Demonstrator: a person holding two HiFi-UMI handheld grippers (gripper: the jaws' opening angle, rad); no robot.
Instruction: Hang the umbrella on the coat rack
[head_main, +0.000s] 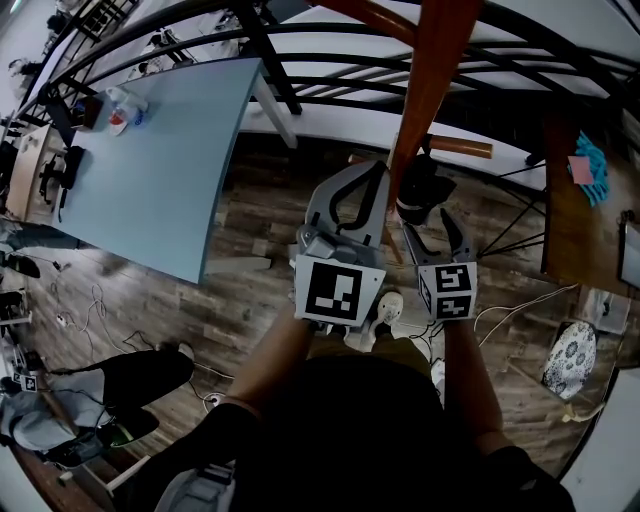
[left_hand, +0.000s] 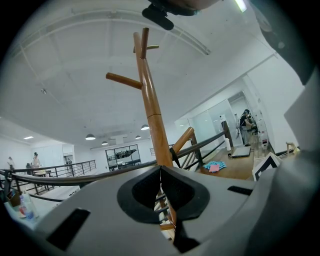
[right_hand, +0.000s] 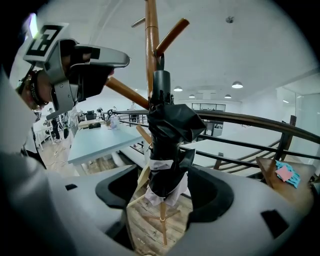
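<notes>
**Umbrella at the rack, hanging nearly done**
The right tool (right_hand: 167, 182) has its jaws spread around the folded black umbrella (right_hand: 167, 145), with a gap at 9 o'clock, so it looks released. Above, the strap loop (right_hand: 160, 62) sits at the root of the coat rack (left_hand: 150, 105) peg (right_hand: 172, 34) slanting to 1 o'clock, seemingly hooked. The left tool (left_hand: 160, 170) is clenched on nothing. Only drawing away seems left.

Head cam steeply down; gripper cams face up, close on coat rack (left_hand: 152, 110), shared w/ head view
</notes>
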